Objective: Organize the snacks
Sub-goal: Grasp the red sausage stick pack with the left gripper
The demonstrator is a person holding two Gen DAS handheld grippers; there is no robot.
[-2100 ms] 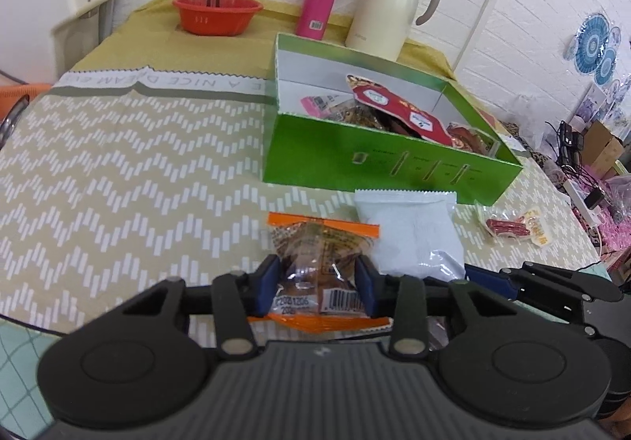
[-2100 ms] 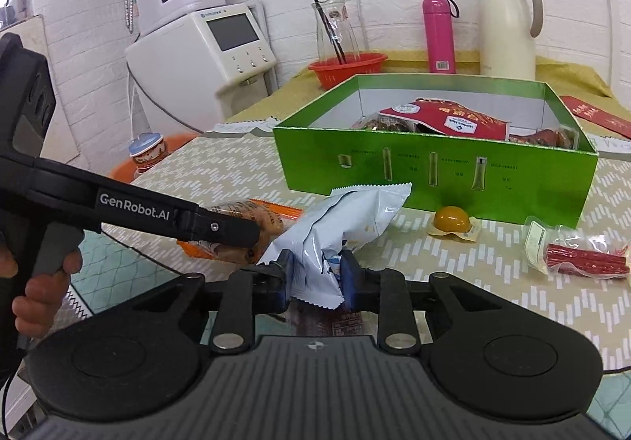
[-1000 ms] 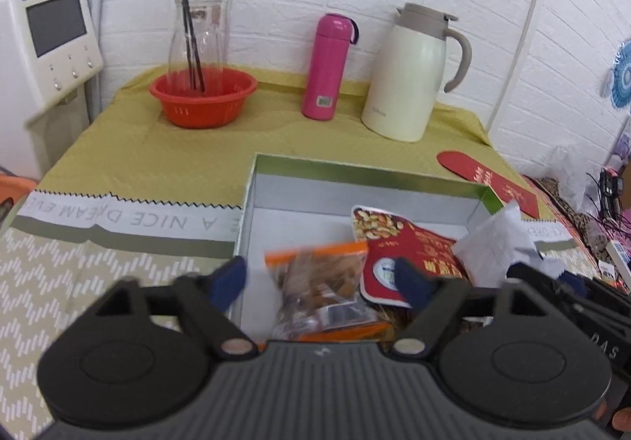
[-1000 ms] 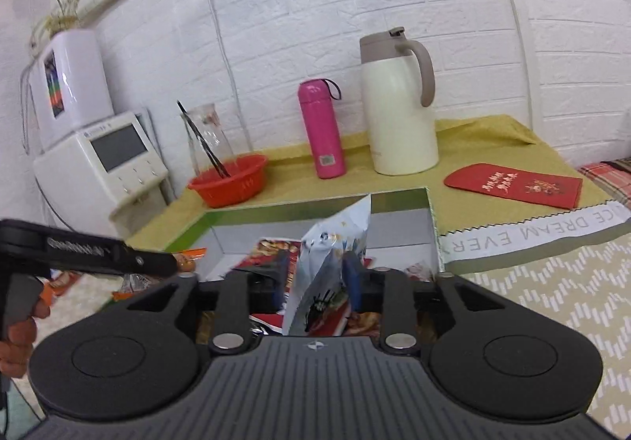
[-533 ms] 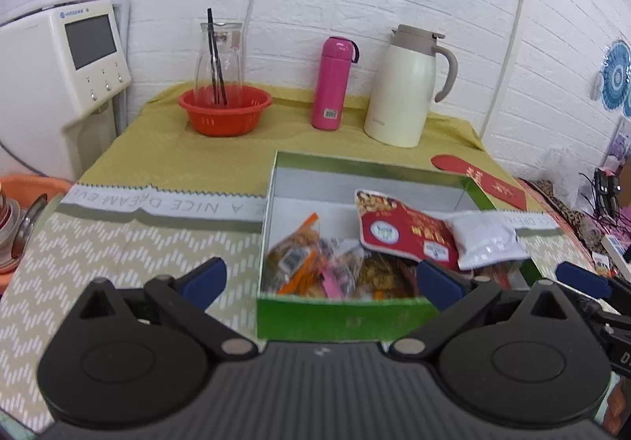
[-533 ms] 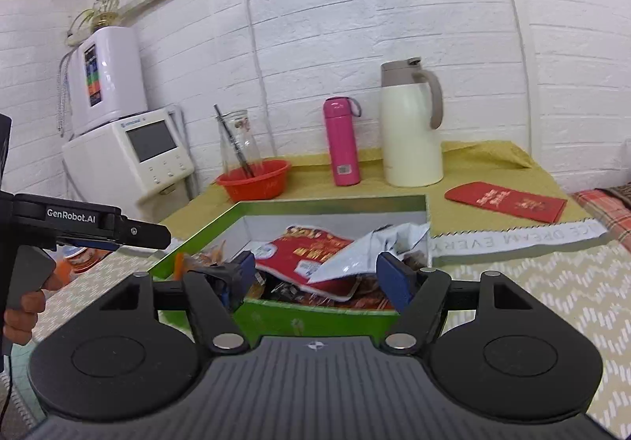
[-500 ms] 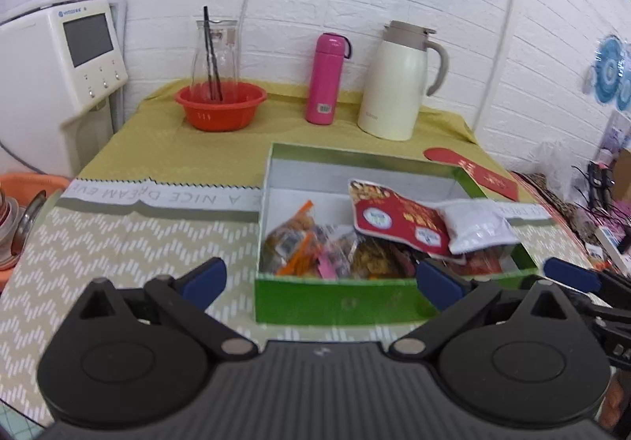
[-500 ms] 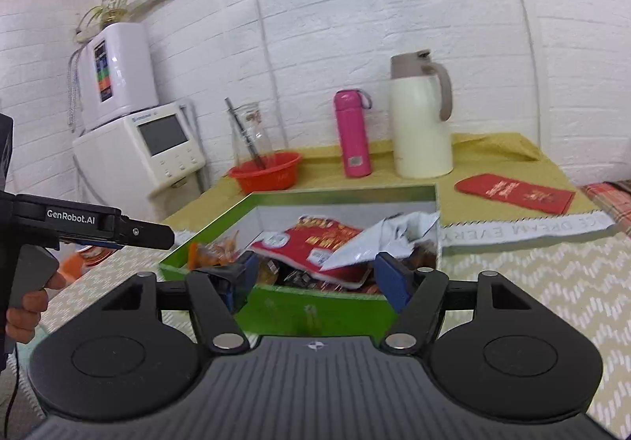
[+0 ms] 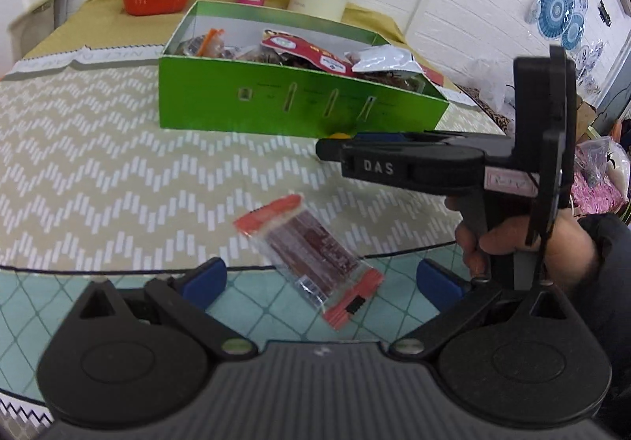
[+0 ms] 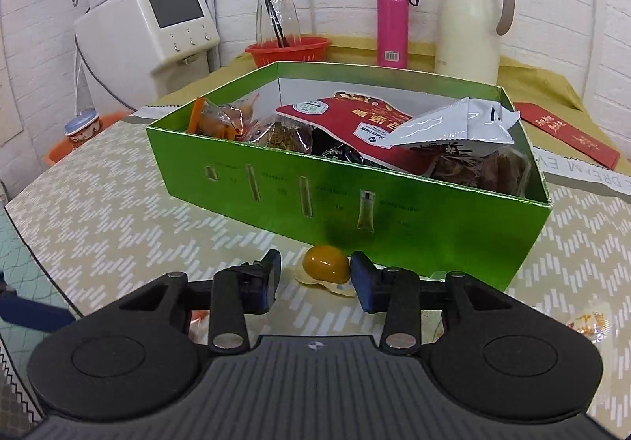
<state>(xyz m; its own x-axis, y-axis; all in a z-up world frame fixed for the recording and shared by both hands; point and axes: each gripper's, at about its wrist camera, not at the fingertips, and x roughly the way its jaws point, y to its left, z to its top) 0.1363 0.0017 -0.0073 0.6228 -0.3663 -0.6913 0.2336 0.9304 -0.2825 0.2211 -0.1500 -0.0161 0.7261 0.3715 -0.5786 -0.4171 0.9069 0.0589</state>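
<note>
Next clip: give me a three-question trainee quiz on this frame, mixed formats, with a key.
1. True or false: the right gripper is shut on the yellow jelly cup.
2. Which snack lies in front of the left gripper? A) red-striped clear packet B) white pouch C) red nut bag
3. Fill in: the white pouch rests inside the ____ box.

Key: 1. False, its jaws are open either side of the cup. 2. A. 3. green.
</note>
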